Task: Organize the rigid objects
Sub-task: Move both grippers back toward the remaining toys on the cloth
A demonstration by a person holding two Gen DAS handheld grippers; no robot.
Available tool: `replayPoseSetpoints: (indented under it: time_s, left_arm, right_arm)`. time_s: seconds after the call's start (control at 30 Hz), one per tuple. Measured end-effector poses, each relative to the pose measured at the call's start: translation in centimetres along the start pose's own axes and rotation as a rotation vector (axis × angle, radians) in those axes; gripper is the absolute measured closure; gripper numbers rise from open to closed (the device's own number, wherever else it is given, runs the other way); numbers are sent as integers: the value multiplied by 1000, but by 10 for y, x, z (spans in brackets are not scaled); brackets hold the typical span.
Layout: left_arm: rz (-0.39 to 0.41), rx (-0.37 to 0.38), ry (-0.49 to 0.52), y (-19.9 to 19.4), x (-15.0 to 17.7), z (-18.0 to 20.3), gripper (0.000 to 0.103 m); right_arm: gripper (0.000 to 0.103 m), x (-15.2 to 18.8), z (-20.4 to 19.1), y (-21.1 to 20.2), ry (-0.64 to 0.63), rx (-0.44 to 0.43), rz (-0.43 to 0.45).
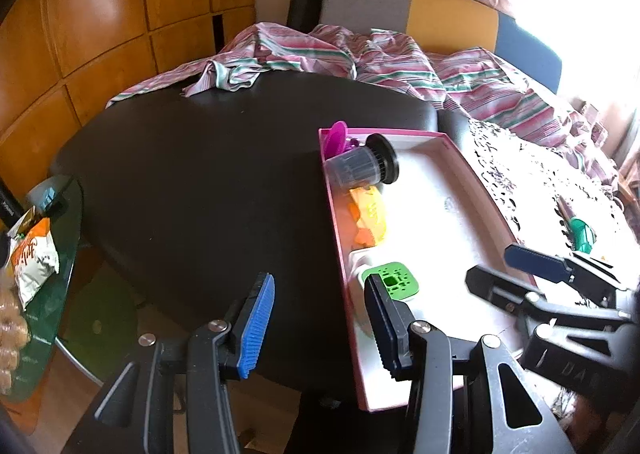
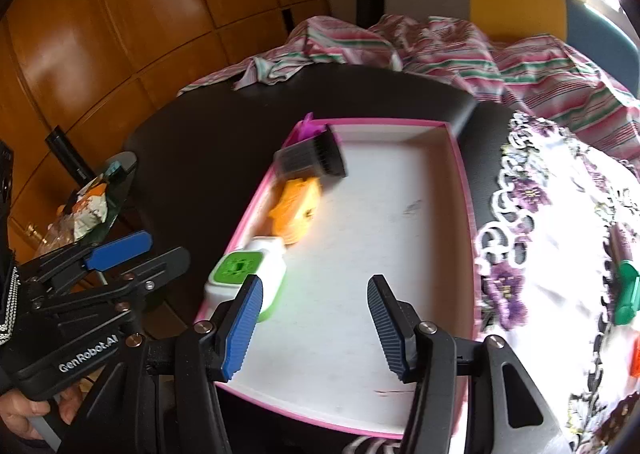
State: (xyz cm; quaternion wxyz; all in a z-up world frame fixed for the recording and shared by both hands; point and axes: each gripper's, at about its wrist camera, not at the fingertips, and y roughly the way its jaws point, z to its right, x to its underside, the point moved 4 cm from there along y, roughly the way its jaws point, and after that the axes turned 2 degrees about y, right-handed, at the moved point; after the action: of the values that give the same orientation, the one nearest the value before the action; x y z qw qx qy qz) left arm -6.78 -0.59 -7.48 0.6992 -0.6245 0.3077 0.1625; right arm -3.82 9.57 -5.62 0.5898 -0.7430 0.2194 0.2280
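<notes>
With four items lined in the tray (image 2: 460, 190), both grippers, left (image 1: 320, 318) and right (image 2: 316, 324), hung spread and empty, probably between placements; next needed the green piece (image 2: 626, 292) on the doily.

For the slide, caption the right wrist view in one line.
Empty right tool hovers over pink-rimmed tray lined with white-green box, orange toy, dark cylinder.

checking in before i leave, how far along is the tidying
Done: a grey cup, orange toy and green-topped block line the tray's left wall. Both grippers, left and right, are empty. Left: the green piece on the cloth.
</notes>
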Motion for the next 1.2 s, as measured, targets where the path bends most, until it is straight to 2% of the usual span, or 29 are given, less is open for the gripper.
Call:
replayPoseSetpoints:
  time_s: [0.23, 0.5, 0.6, 0.7, 0.83, 0.93, 0.97, 1.03, 1.1, 1.2]
  left_arm:
    - [7, 22, 38, 0, -8, 15, 55]
    - [0, 69, 47, 4, -19, 33, 55]
    - [6, 87, 73, 3, -23, 46, 54]
    - [13, 118, 97, 2, -30, 62, 47]
    - [19, 167, 151, 2, -39, 92, 45]
    - [12, 214, 206, 4, -46, 123, 39]
    - [9, 238, 224, 5, -48, 137, 37]
    - [7, 269, 258, 7, -51, 160, 33]
    - [-4, 296, 298, 12, -53, 185, 33]
    - [-32, 360, 349, 22, -57, 226, 33]
  right_arm:
    - [48, -2, 54, -23, 43, 104, 25]
    - [48, 6, 165, -68, 204, 281, 53]
    - [48, 17, 216, -96, 306, 376, 79]
    - [48, 31, 270, -129, 453, 476, 126]
    - [48, 64, 329, -162, 657, 586, 192]
    - [48, 90, 357, -172, 770, 606, 228]
    - [48, 98, 364, -172, 822, 592, 217]
    - [48, 105, 373, -178, 900, 540, 260]
    - [48, 106, 374, -182, 902, 552, 267]
    - [48, 107, 373, -178, 915, 507, 261]
